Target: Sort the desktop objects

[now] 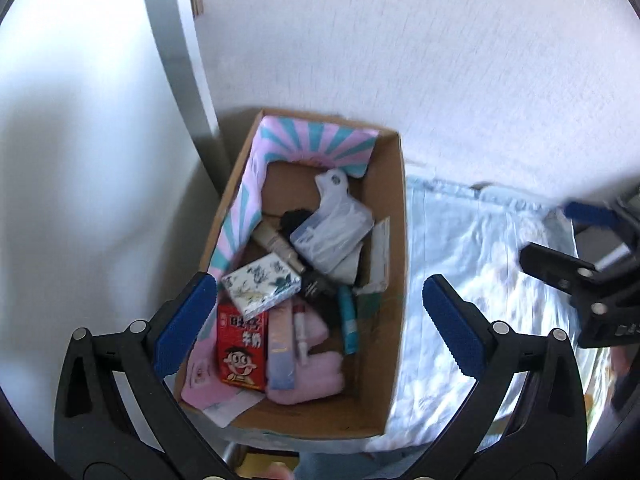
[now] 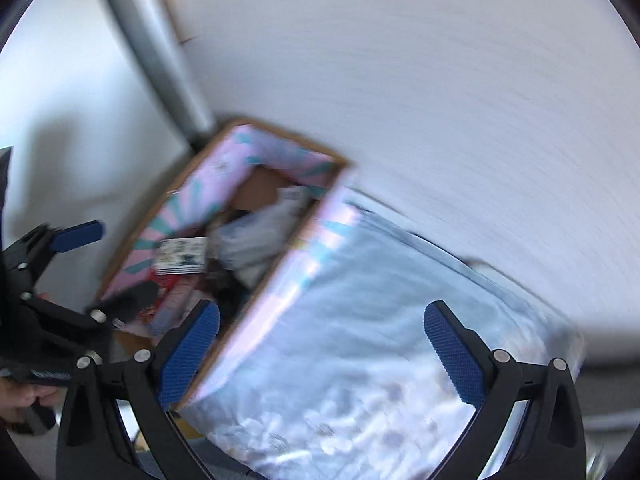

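Note:
A cardboard box [image 1: 394, 280] stands against the wall and holds several small items. Among them are a red carton with a cartoon face [image 1: 242, 350], a floral tissue pack [image 1: 262, 284], a pink plush piece [image 1: 316, 376], a teal tube [image 1: 347, 320] and a clear plastic pouch [image 1: 332, 232]. My left gripper [image 1: 316, 328] hovers open above the box with nothing between its fingers. My right gripper [image 2: 320, 354] is open and empty over the box's right wall and the pale cloth; it also shows at the right edge as the right gripper [image 1: 576, 256]. The right wrist view is motion-blurred.
A pale blue patterned cloth [image 1: 480, 300] covers the surface right of the box. A white wall [image 1: 440, 60] rises behind, and a grey pole [image 1: 176, 60] stands left of the box. A hand [image 2: 20, 400] holds the left gripper's handle.

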A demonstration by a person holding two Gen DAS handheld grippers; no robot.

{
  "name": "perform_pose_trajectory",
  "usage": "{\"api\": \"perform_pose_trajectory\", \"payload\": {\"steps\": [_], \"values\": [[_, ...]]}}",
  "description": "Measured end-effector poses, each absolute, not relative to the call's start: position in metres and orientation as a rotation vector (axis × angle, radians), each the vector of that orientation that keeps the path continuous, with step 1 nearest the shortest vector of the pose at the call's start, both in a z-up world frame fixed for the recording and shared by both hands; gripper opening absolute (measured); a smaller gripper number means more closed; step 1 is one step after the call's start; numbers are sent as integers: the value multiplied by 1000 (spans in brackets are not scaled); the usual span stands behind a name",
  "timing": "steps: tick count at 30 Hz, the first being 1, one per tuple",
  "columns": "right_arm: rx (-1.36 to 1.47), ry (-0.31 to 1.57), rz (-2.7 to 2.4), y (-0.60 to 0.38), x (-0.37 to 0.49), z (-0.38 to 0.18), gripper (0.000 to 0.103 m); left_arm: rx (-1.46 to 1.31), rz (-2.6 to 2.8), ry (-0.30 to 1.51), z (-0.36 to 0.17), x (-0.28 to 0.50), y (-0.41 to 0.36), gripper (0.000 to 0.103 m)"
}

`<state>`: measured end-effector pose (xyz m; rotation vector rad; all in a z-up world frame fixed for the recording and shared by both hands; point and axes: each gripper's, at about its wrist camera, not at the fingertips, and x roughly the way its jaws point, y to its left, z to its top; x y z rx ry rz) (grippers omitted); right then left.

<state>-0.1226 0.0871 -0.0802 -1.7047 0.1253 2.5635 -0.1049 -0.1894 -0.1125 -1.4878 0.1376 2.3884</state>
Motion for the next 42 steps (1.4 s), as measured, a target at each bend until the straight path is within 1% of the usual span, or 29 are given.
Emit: {"api": "perform_pose_trajectory", "payload": {"steps": [3, 6, 16, 22, 26, 42], "values": [[-1600, 282, 2493, 115, -99, -70, 102, -1451, 2396, 179, -103, -101, -172, 103], [-1502, 361, 2414, 138, -75, -60, 102, -1411, 2402, 214, -91, -95, -154, 103], [-1358, 403, 2235, 167, -14, -39, 102, -1329, 2389, 291, -62, -77, -113, 103], [-1317, 444, 2195, 171, 11, -44, 102, -1282, 2416, 341, -56, -69, -104, 103], [-1308, 418, 2175, 170, 19, -52, 102, -1288, 2412, 341, -62, -67, -102, 103], [-1324, 438, 2161, 174, 19, -67, 102, -1281, 2390, 337, -65, -73, -98, 103]]}}
